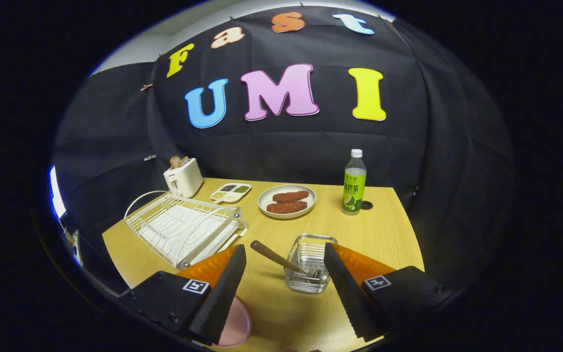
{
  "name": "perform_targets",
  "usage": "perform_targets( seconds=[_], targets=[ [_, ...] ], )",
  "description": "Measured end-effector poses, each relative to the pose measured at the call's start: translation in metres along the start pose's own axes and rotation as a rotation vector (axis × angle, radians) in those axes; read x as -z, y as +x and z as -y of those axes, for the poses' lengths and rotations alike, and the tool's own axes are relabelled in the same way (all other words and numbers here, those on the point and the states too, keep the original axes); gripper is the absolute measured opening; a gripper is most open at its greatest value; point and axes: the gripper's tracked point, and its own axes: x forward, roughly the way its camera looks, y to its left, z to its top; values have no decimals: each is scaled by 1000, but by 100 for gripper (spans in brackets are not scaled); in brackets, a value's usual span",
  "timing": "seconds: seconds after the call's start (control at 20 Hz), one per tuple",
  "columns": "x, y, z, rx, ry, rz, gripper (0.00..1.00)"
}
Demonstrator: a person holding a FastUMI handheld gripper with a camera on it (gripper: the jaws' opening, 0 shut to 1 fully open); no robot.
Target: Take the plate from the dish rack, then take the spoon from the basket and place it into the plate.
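**Open gripper over a wooden table, spoon waiting in its basket**

The gripper [285, 261] hangs low over a light wooden table [379, 230]. Its 2 fingers are spread wide apart and hold nothing.

Between the fingers, a bit ahead of them, sits a small wire basket [309, 263] in the lower middle of the frame. The spoon [281, 260] lies tilted in it. Its bowl end rests inside the basket and its long handle sticks out over the rim toward the left finger.

A pink plate [237, 325] lies flat on the table at the bottom of the frame. It is partly hidden behind the left finger.

The white wire dish rack [184, 229] sits at the left of the table, just beyond the left finger.

Farther back, in the middle of the frame, is a round white dish [264, 200] with 2 brown pieces of food [289, 202] on it. Left of it is a small white tray [231, 192] with different bits in its parts. Left of that, at the table's back corner, stands a white toaster [183, 177]. A green drink bottle [354, 182] with a white cap stands upright to the right of the dish.

Black cloth [433, 161] hangs behind the table and around its sides.
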Motion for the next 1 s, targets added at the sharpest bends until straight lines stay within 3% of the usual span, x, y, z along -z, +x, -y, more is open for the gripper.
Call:
perform_targets(
  seconds=[0.35,0.45,0.55,0.75,1.0],
  targets=[
    [16,60,-6,-24,-159,-44,98],
    [24,71,-7,-24,-178,-64,93],
    [31,79,-7,-18,-183,-85,77],
    [32,83,-8,-4,-207,-91,32],
    [14,80,-2,43,-222,-48,15]
  ],
)
